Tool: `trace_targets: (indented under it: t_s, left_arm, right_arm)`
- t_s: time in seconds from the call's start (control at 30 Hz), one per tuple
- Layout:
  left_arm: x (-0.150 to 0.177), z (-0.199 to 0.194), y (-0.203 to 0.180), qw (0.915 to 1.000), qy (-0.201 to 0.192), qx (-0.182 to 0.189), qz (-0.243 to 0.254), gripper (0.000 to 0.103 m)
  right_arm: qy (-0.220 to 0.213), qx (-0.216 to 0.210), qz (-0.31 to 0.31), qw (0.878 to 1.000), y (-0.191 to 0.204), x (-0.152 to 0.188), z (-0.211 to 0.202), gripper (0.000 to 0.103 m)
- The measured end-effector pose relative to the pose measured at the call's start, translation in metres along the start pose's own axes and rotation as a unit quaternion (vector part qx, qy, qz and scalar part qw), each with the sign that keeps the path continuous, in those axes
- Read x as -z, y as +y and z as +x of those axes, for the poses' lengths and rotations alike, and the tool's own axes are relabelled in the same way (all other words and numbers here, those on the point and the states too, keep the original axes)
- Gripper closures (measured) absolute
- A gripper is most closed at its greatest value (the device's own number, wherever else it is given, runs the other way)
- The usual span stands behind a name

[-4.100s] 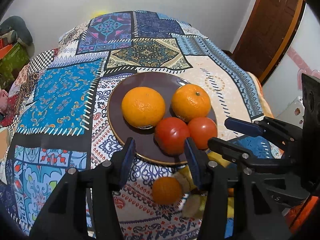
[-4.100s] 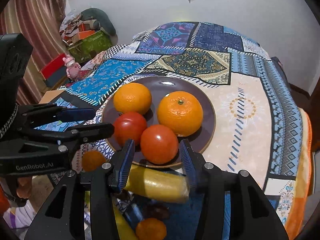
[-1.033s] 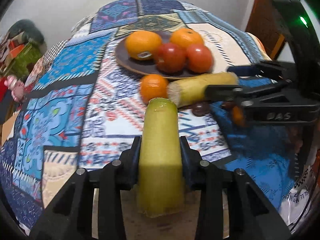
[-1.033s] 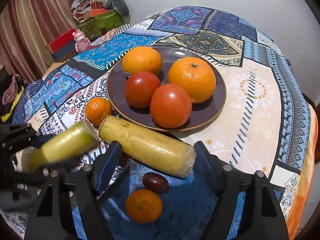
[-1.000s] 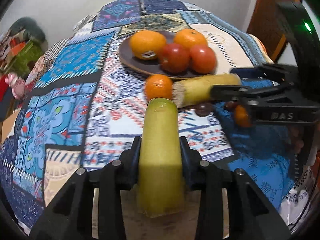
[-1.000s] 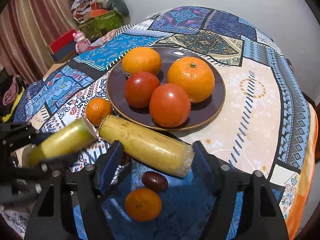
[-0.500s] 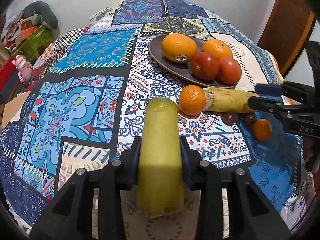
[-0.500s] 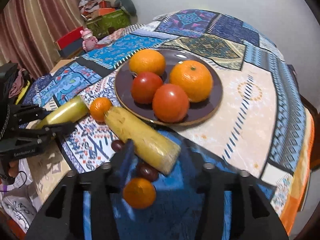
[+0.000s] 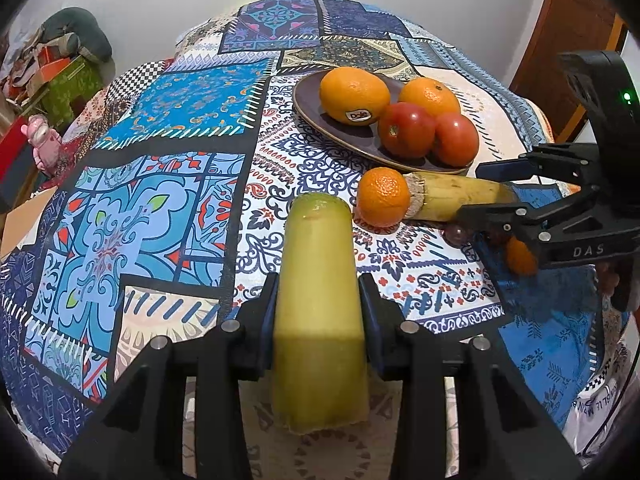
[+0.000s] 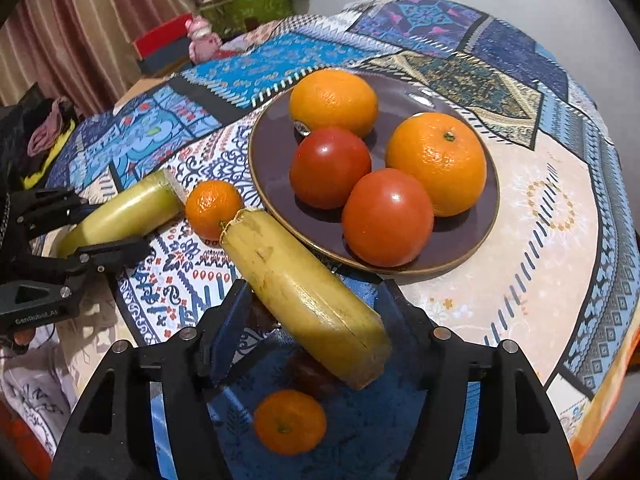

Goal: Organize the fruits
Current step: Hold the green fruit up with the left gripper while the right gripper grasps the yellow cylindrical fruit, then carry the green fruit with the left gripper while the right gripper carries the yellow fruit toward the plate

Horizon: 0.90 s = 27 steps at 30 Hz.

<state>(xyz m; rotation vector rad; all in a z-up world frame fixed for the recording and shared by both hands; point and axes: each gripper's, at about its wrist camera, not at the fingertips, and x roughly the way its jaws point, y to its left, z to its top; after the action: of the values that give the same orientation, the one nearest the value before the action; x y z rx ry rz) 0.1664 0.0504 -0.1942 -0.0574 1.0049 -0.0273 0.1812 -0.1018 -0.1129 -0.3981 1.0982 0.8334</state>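
My left tool (image 9: 318, 320) grips a green stalk (image 9: 320, 312), right tool (image 10: 316, 320) spread around the yellow stalk (image 10: 304, 292); next, clamp it.

Right gripper (image 9: 516, 188) hides the yellow cane piece's (image 9: 452, 196) far end.

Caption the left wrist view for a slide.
Left tool grips a yellow-green cane piece above the patchwork tablecloth, near a brown fruit plate.

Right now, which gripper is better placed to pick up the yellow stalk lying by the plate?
Right. The right gripper is open with the yellow stalk lying between its fingers. The left gripper is already shut on the green stalk.
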Motion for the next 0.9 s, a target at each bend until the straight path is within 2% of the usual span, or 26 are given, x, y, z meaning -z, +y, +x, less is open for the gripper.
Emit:
trace_targets:
  t_s: [0.17, 0.5, 0.7, 0.9]
  left_arm:
    - [0.001, 0.0, 0.001, 1.0, -0.002, 0.003, 0.001, 0.064]
    - [0.002, 0.0, -0.001, 1.0, -0.005, 0.0, 0.002, 0.064]
    - [0.001, 0.0, -0.004, 1.0, -0.004, -0.003, 0.008, 0.059]
    - [0.003, -0.003, -0.006, 0.9999, 0.001, -0.001, 0.011, 0.051]
  right_arm:
    - [0.022, -0.002, -0.026, 0.999, 0.001, -0.002, 0.0, 0.051]
    - [0.061, 0.037, -0.072, 0.995, 0.002, 0.016, -0.011, 0.061]
    - [0.074, 0.058, -0.039, 0.995, -0.021, 0.037, -0.024, 0.064]
    - [0.069, 0.053, 0.043, 0.995, -0.044, 0.061, -0.039, 0.066]
